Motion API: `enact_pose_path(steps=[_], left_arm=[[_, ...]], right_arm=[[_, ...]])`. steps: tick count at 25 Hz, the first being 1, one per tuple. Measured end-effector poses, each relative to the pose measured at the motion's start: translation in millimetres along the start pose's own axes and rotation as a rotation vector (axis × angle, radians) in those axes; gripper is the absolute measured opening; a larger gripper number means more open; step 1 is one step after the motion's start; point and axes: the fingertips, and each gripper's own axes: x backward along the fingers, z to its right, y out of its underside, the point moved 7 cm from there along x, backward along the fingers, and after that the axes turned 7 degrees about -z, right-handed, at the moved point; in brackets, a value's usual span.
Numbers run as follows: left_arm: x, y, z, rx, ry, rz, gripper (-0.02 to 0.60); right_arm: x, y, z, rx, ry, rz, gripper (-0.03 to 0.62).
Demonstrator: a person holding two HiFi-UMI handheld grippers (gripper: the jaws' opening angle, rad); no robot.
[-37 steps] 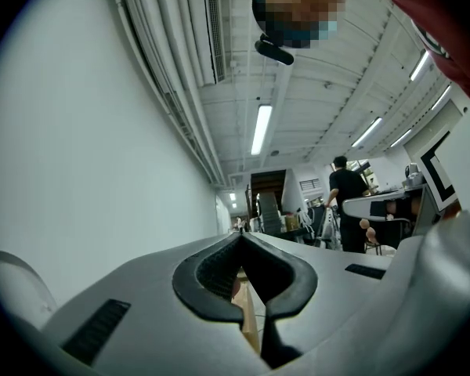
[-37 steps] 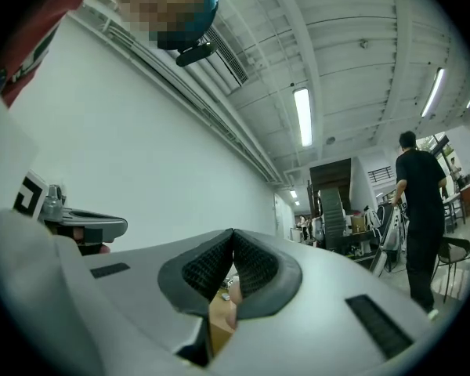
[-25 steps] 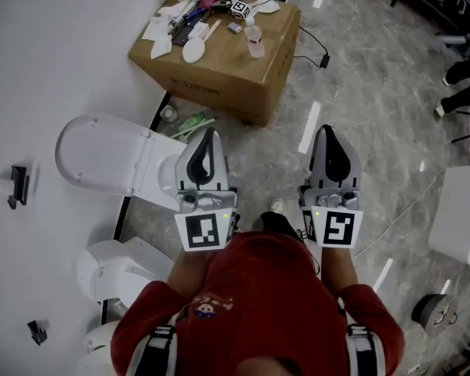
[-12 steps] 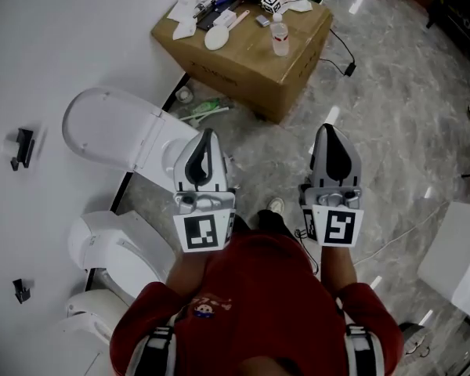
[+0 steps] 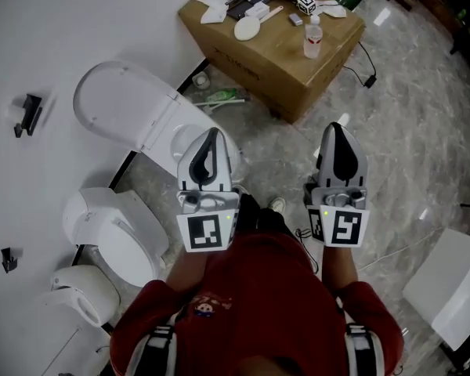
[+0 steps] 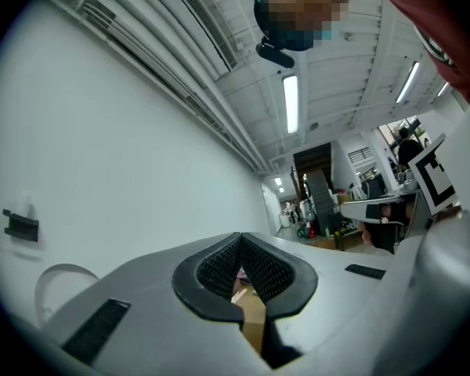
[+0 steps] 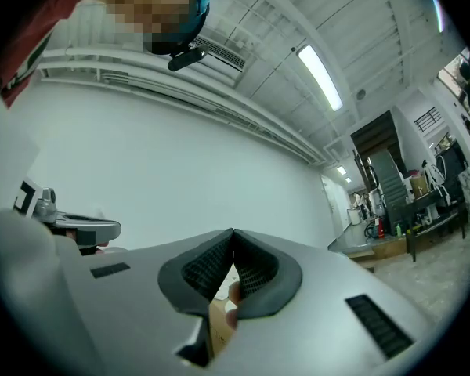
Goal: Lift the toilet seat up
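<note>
A white toilet stands by the wall, its oval lid [image 5: 125,104] raised and leaning back on the wall, with the bowl [image 5: 186,137] below it. Whether the seat ring lies on the bowl is hidden by my left gripper [image 5: 212,132], which hovers over the bowl's near side, shut and empty. My right gripper [image 5: 334,128] is held over the marble floor to the right, well apart from the toilet, also shut on nothing. In the left gripper view the jaws [image 6: 239,237] meet at the tips and a curve of the lid [image 6: 59,280] shows low left. The right gripper [image 7: 233,232] points at the white wall.
A cardboard box [image 5: 290,69] with a bottle [image 5: 312,37], a spoon and loose items stands beyond the toilet. Two more white toilets [image 5: 113,229] [image 5: 78,290] line the wall at the left. A white panel [image 5: 446,288] lies at the lower right. Black brackets [image 5: 29,113] are fixed on the wall.
The view has swung left: the box and toilet slid right and down in the picture, and more toilets came into sight. Both grippers stayed shut and drifted slightly.
</note>
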Motion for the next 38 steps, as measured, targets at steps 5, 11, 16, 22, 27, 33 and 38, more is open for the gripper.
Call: enact_pose_path(steps=[5,11,16,22,27,33,38], left_arm=[[8,3,-39,0.029,-0.09,0.001,0.012],[22,8,-99,0.05,-0.227,0.009,0.012],[40,11,-146,0.058,-0.354,0.01,0.012],[68,21,-209,0.076,-0.516,-0.009,0.012],[88,27,-249,0.08,-0.612,-0.009,0.012],[111,35,-288,0.111,-0.711,-0.024,0.012],[117,39,-306,0.111,-0.799,-0.047,0.012]], right_arm=[[-28,-7,-37,0.044,-0.089,0.009,0.014],[-73,-11,-92,0.074,-0.196,0.024,0.014],[-105,-15,-137,0.091,-0.292,0.036,0.014],[-144,-13,-206,0.109,-0.434,0.048,0.014],[-167,-8,-260,0.105,-0.534,0.044,0.014],[-190,-4,-320,0.102,-0.651,0.036,0.014],[-210,6,-349,0.084,-0.738,0.013,0.014]])
